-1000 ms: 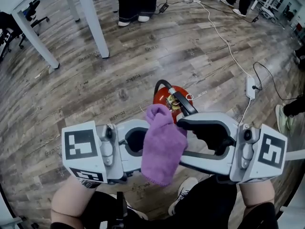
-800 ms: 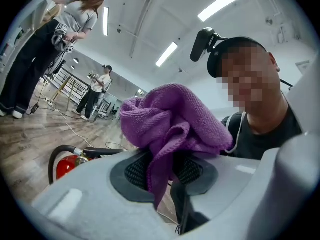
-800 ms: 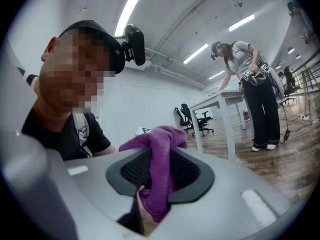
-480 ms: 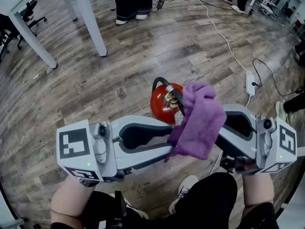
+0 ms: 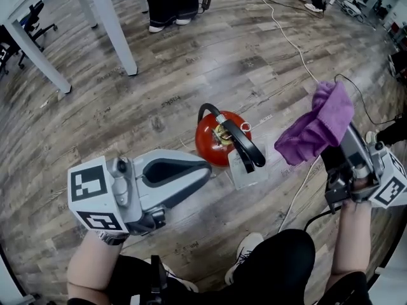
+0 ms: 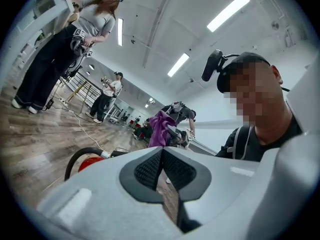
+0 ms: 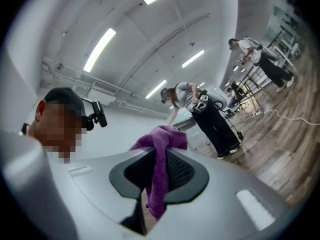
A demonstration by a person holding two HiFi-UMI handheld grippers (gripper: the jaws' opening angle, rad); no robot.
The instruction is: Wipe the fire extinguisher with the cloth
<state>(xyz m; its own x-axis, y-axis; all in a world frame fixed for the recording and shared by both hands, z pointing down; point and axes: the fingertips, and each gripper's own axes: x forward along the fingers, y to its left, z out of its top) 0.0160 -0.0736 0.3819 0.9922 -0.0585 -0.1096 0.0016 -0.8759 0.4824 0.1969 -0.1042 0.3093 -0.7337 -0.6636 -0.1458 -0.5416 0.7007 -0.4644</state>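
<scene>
A red fire extinguisher point(image 5: 213, 138) with a black handle point(image 5: 245, 148) stands upright on the wood floor, seen from above. My left gripper point(image 5: 205, 170) sits just left of it, shut with nothing between its pads point(image 6: 150, 166). The left gripper view shows the extinguisher's red top point(image 6: 92, 162) low on the left. My right gripper point(image 5: 327, 148) is off to the extinguisher's right. Its jaws have just been closing and are shut on a purple cloth point(image 5: 318, 126). The cloth point(image 7: 161, 179) hangs bunched between the pads of the right gripper point(image 7: 160, 156).
White table legs point(image 5: 117, 33) stand at the back left. A white cable point(image 5: 286, 37) and a black cable point(image 5: 356, 100) run across the floor on the right. People point(image 5: 172, 5) stand at the back. My own leg and shoe point(image 5: 251, 246) are below the extinguisher.
The cloth went from between both grippers over the extinguisher to the right gripper alone, which swung it away to the right. The left gripper let go, shut and drew back left.
</scene>
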